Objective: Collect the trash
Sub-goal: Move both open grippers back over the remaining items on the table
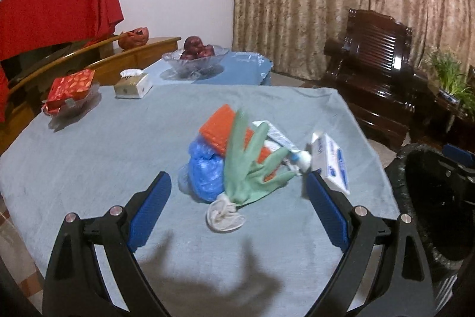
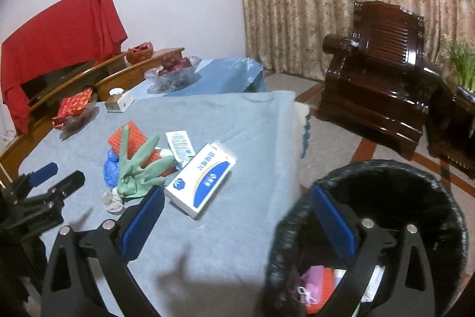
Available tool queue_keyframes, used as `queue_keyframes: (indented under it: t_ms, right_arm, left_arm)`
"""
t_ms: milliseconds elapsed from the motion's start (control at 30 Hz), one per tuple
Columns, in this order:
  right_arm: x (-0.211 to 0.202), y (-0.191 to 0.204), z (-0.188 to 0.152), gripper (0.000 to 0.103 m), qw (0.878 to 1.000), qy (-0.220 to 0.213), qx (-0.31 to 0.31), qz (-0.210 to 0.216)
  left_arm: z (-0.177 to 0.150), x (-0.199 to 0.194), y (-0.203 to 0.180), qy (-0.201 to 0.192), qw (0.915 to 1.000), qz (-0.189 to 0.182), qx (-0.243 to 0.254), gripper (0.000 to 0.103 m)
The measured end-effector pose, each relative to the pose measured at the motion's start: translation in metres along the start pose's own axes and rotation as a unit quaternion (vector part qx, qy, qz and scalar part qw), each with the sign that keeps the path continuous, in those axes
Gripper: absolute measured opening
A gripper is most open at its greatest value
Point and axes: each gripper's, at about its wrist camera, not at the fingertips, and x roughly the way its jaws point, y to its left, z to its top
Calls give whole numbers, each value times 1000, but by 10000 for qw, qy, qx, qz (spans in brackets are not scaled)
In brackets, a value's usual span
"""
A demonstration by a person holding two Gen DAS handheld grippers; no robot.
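Note:
A pile of trash lies mid-table: a green glove [image 1: 249,165] [image 2: 139,168] over a blue plastic bag [image 1: 204,168] [image 2: 111,168], an orange foam net [image 1: 222,129] [image 2: 127,138], a crumpled white tissue [image 1: 224,216] [image 2: 112,201], a printed wrapper [image 1: 279,135] [image 2: 179,144] and a white-and-blue box [image 1: 332,162] [image 2: 202,180]. My left gripper [image 1: 237,180] [image 2: 59,176] is open, just short of the pile, holding nothing. My right gripper [image 2: 237,192] is open and empty, one finger over the black-lined bin [image 2: 386,168] [image 1: 430,198], which holds pink and orange trash [image 2: 317,284].
On the table's far left stand a tissue box [image 1: 133,83] and a glass dish with a red packet [image 1: 71,88]. A fruit bowl [image 1: 196,55] sits on a second table behind. A dark wooden armchair [image 1: 377,73] stands beyond the table's right edge.

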Motion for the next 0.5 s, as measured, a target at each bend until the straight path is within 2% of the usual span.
queue_keyframes:
  t_ms: [500]
  right_arm:
    - [86, 42, -5, 97, 9985, 537, -1, 59]
  left_arm:
    - [-14, 46, 30, 256, 9994, 182, -113, 89]
